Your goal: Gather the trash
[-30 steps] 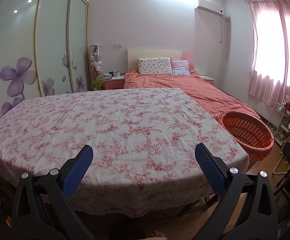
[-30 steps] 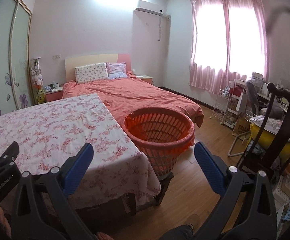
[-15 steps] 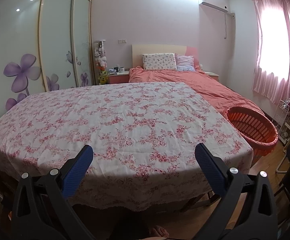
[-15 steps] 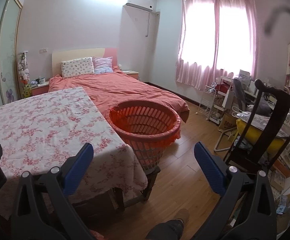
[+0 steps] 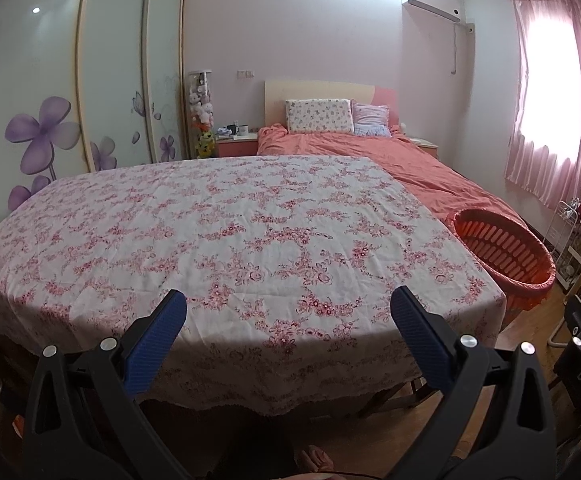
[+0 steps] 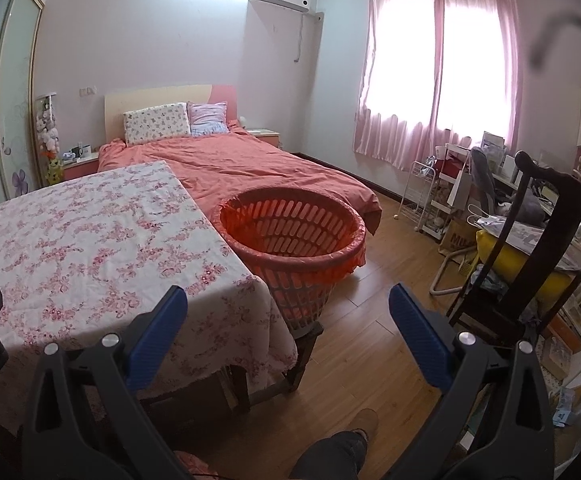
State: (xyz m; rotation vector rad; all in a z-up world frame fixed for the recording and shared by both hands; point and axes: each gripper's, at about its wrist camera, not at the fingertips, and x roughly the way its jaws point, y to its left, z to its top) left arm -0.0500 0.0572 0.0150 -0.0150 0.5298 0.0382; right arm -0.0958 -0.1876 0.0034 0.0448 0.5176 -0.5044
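Blue-padded fingers of the left gripper [image 5: 288, 320] fill the bottom of the left wrist view, spread wide apart with nothing between them. Beyond them, across the middle of the frame, lies a table under a floral tablecloth [image 5: 226, 232]. An orange slatted basket [image 5: 502, 250] sits at the right of that frame, just beside the table's right edge. At the right edge, low down, part of the right gripper's black body shows.

In the right wrist view the right gripper [image 6: 288, 318] is likewise spread wide and holds nothing. Its left finger overlaps the tablecloth's near corner in the picture; its right finger lies over wooden floor [image 6: 386, 276]. The basket stands in the centre of this frame, on a low dark stand beside the table corner; its inside looks bare, though the bottom is hard to make out. A bed with an orange cover [image 6: 250, 164] lies behind it, in the upper middle. A dark wooden chair [image 6: 530, 248] stands at the right, and pink curtains [image 6: 430, 76] hang at the upper right. A trouser leg and shoe [image 6: 342, 446] show at the bottom centre.
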